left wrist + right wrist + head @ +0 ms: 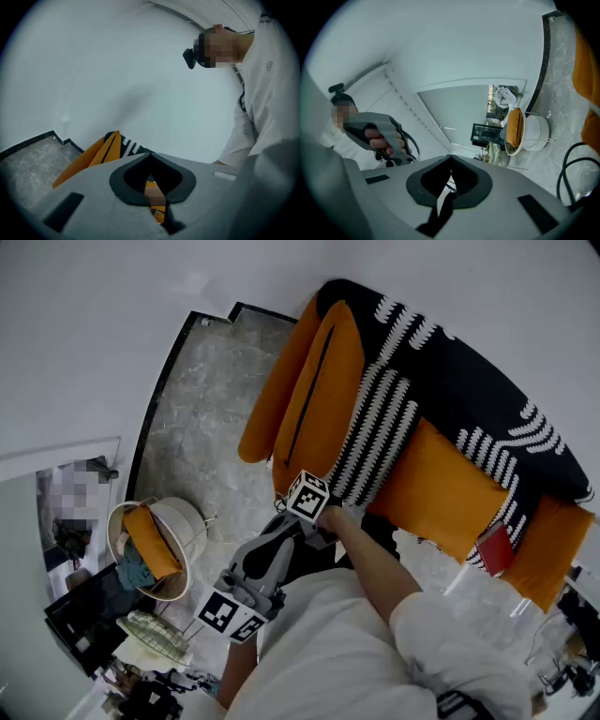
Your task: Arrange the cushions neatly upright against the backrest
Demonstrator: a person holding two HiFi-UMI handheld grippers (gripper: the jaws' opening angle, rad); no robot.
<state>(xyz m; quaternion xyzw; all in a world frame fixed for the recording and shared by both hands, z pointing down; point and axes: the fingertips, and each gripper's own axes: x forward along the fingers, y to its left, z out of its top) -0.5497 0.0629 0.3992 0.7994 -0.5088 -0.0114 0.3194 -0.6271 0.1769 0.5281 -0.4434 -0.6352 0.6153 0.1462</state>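
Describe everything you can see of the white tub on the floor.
The tub is round and white, with a smooth wall that looks like plastic or painted metal and a paler rim. Thin wire parts jut from its side. It sits on the grey, marble-look floor. An orange cushion stands on edge inside it, poking above the rim, with a teal cloth stuffed beside it.
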